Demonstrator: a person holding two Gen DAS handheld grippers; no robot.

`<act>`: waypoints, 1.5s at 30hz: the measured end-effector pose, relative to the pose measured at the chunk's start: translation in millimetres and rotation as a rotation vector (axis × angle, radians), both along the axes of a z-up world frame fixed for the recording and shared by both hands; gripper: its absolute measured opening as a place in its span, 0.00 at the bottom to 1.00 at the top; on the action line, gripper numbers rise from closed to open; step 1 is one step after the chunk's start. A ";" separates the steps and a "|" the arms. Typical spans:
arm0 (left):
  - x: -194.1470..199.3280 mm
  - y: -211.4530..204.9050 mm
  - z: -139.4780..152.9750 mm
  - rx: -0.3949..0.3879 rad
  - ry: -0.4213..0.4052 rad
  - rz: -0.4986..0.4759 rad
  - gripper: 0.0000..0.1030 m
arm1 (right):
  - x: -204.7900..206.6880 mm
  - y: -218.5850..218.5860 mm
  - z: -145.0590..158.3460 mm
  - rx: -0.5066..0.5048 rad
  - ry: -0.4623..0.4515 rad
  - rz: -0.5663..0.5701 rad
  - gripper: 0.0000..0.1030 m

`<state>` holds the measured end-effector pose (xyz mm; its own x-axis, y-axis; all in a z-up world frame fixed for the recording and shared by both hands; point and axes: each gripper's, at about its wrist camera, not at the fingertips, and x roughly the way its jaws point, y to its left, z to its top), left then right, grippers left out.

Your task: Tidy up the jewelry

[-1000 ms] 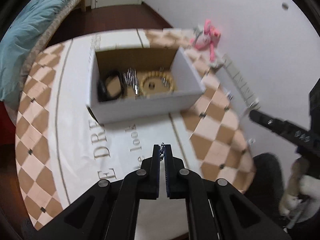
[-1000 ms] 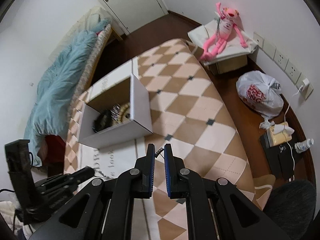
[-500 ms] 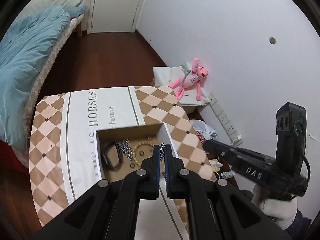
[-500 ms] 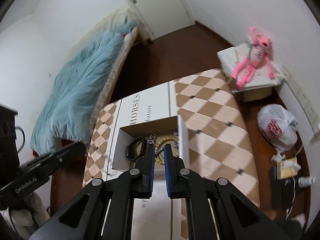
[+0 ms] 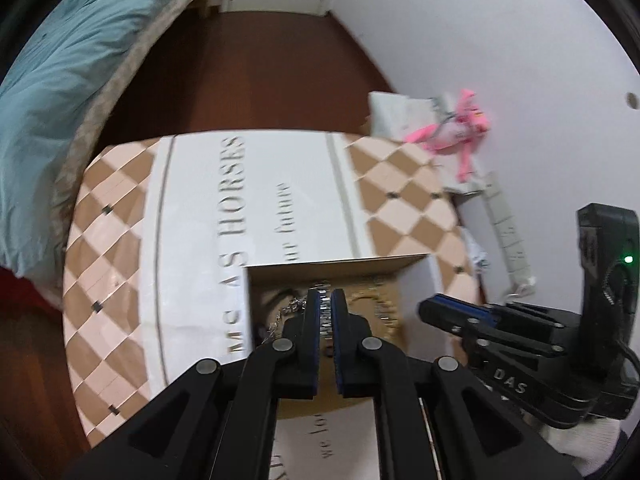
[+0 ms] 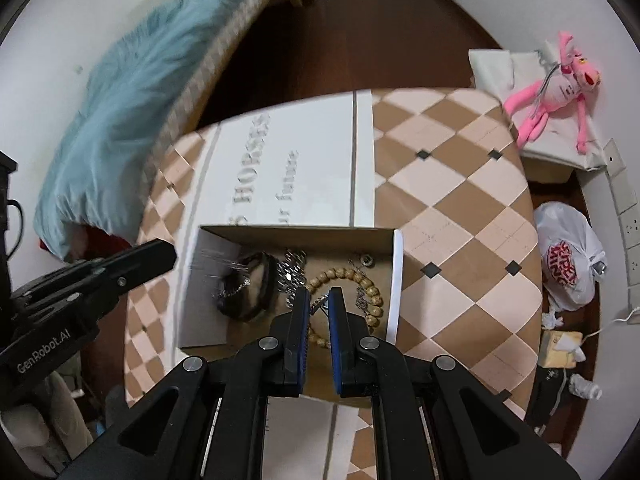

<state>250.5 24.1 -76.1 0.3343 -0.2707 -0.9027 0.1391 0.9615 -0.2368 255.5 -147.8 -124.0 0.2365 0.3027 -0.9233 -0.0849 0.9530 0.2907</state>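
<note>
An open white cardboard box (image 6: 396, 280) sits on the checkered table; it also shows in the left wrist view (image 5: 416, 276). Inside lie a black bracelet (image 6: 256, 280), a silver link chain (image 6: 294, 268), a wooden bead bracelet (image 6: 360, 284) and a thin silver chain (image 6: 232, 290). My left gripper (image 5: 325, 300) is above the box, shut on a silver chain (image 5: 323, 312) held between its pads. My right gripper (image 6: 319, 300) is above the box, shut on a small metal piece of jewelry (image 6: 319, 302). The right gripper also shows in the left wrist view (image 5: 448, 312).
The table (image 6: 460, 200) carries a checkered cloth with a white lettered strip (image 6: 304, 176). A bed with a blue blanket (image 6: 140, 92) stands at left. A pink plush toy (image 6: 556, 88) and a plastic bag (image 6: 568, 256) are on the right by the wall.
Both grippers have moved forward and down over the box, which now lies right under the fingertips. Each still holds its piece of jewelry.
</note>
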 end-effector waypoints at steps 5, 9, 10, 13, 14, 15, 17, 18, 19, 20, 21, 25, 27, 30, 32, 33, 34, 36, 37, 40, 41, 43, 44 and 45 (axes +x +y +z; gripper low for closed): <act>-0.5 12.9 -9.9 0.072 0.015 0.073 0.09 | 0.0 -4.9 -4.1 -0.030 0.015 -0.020 0.26; -9.2 19.5 -11.7 0.129 -0.009 0.107 0.36 | -4.1 -11.9 3.3 -0.036 -0.008 -0.033 0.36; -11.6 20.8 -11.7 0.132 -0.016 0.112 0.55 | -5.7 -12.7 5.4 -0.040 -0.013 -0.035 0.37; -19.2 23.1 -10.7 0.152 -0.044 0.130 0.84 | -12.7 -15.9 12.2 -0.081 -0.038 -0.052 0.58; -21.7 22.9 -10.9 0.160 -0.049 0.130 0.85 | -15.9 -16.1 14.4 -0.112 -0.050 -0.054 0.72; -24.3 22.8 -11.5 0.172 -0.050 0.133 0.90 | -19.3 -15.8 15.9 -0.148 -0.060 -0.060 0.78; -29.4 22.7 -13.1 0.196 -0.045 0.142 0.95 | -25.6 -16.5 16.9 -0.209 -0.070 -0.069 0.91; -33.8 22.3 -13.6 0.206 -0.050 0.145 0.95 | -30.1 -16.4 15.9 -0.243 -0.068 -0.072 0.93; -37.2 21.6 -13.8 0.211 -0.056 0.144 0.96 | -33.5 -16.6 14.8 -0.262 -0.065 -0.075 0.95; -40.5 20.6 -13.9 0.216 -0.060 0.145 0.96 | -37.6 -16.8 13.4 -0.277 -0.063 -0.079 0.97; -43.9 20.0 -13.9 0.220 -0.062 0.146 0.96 | -41.3 -17.7 12.3 -0.287 -0.063 -0.082 0.97; -57.2 18.4 -11.2 0.208 -0.056 0.157 0.96 | -58.2 -21.2 12.2 -0.312 -0.071 -0.110 0.98; -64.0 17.0 -5.9 0.209 -0.069 0.158 0.96 | -65.9 -21.7 16.7 -0.317 -0.084 -0.118 0.98; -76.1 14.3 7.7 0.207 -0.095 0.160 0.96 | -78.8 -22.8 31.2 -0.316 -0.117 -0.137 0.98; -83.7 12.7 16.6 0.203 -0.112 0.158 0.96 | -87.8 -22.1 43.1 -0.317 -0.143 -0.144 0.98; -88.4 12.1 23.1 0.202 -0.126 0.159 0.96 | -93.3 -21.8 50.6 -0.319 -0.160 -0.148 0.98; -92.1 11.2 28.7 0.202 -0.136 0.159 0.96 | -97.9 -20.8 57.3 -0.319 -0.175 -0.151 0.98; -101.1 10.5 41.8 0.197 -0.161 0.159 0.96 | -110.8 -19.2 74.4 -0.318 -0.212 -0.156 0.98; -107.0 10.5 50.0 0.190 -0.175 0.157 0.96 | -116.4 -18.1 81.3 -0.315 -0.225 -0.159 0.98; -124.1 11.2 72.8 0.187 -0.226 0.159 0.96 | -137.3 -16.8 107.9 -0.308 -0.274 -0.166 0.98; -128.8 10.9 78.7 0.191 -0.237 0.161 0.96 | -142.9 -16.7 115.4 -0.306 -0.287 -0.167 0.99; -140.4 10.9 94.2 0.203 -0.262 0.168 0.96 | -156.7 -16.8 132.9 -0.301 -0.318 -0.171 0.99; -145.9 10.7 100.7 0.210 -0.275 0.171 0.96 | -163.7 -16.7 141.9 -0.303 -0.336 -0.173 0.99; -153.3 10.7 109.8 0.224 -0.295 0.175 0.96 | -169.0 -17.1 148.9 -0.303 -0.347 -0.177 0.99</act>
